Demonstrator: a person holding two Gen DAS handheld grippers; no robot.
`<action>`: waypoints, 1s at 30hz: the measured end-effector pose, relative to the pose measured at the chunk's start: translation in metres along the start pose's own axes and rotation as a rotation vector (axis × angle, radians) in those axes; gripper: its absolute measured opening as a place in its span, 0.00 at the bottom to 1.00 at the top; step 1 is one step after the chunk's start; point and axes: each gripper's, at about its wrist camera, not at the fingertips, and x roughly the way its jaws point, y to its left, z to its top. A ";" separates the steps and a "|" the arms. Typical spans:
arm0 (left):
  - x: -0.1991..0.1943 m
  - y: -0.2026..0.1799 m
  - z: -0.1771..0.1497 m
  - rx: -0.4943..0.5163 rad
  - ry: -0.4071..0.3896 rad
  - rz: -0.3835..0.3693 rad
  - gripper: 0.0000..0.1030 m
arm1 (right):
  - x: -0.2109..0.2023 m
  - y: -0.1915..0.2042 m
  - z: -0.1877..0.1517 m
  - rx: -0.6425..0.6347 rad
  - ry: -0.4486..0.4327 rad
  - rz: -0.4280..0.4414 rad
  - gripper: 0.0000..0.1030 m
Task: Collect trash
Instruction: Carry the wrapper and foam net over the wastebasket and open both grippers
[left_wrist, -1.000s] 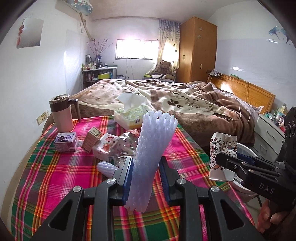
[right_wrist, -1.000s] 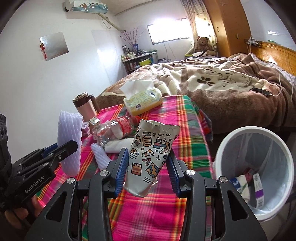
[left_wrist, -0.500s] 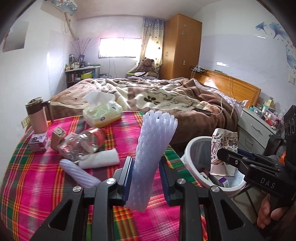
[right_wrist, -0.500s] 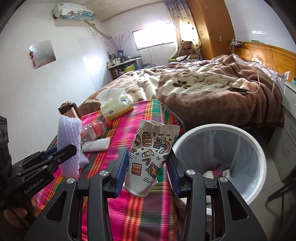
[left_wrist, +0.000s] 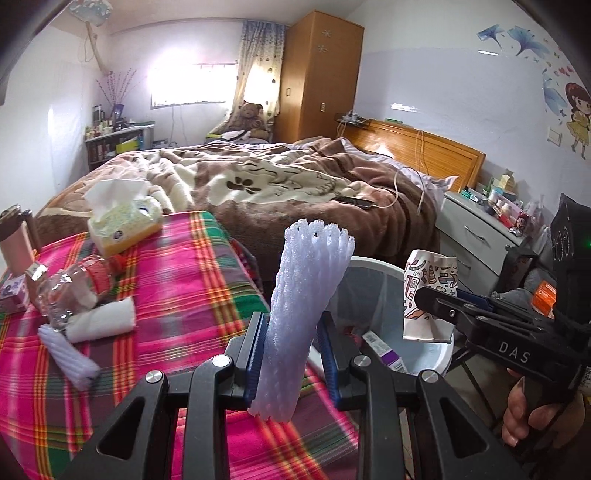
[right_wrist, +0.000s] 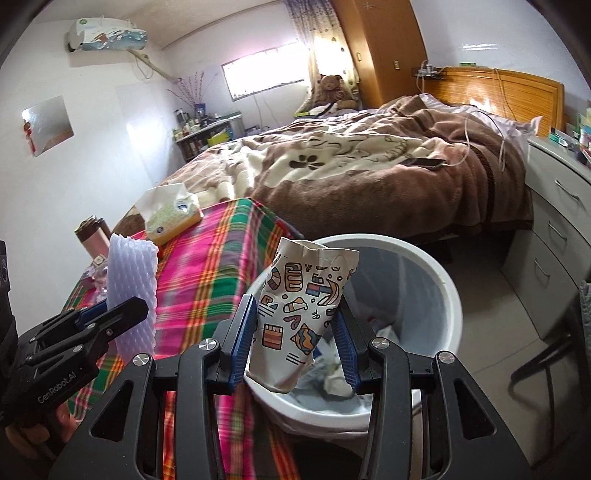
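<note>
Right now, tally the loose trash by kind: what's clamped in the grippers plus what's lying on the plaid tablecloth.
White foam mesh sleeves: 2, one clamped upright in the left gripper at, one on the cloth
Patterned crumpled paper cup: 1, in the right gripper
Crushed clear plastic bottle: 1
Rolled white tissue: 1
Total: 5

Black two-finger left gripper (left_wrist: 290, 354), blue ribbed pads, silver screws, right gripper (right_wrist: 297, 349) marked "DAS", left "GenRobot.AI"
</note>
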 end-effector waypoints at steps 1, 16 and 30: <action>0.003 -0.003 0.001 0.002 0.004 -0.005 0.28 | 0.000 -0.004 0.000 0.006 0.001 -0.005 0.41; 0.037 -0.048 0.012 0.047 0.017 -0.058 0.28 | 0.006 -0.039 0.002 0.014 0.025 -0.067 0.42; 0.072 -0.053 0.014 0.038 0.074 -0.071 0.40 | 0.020 -0.053 0.004 0.003 0.066 -0.117 0.42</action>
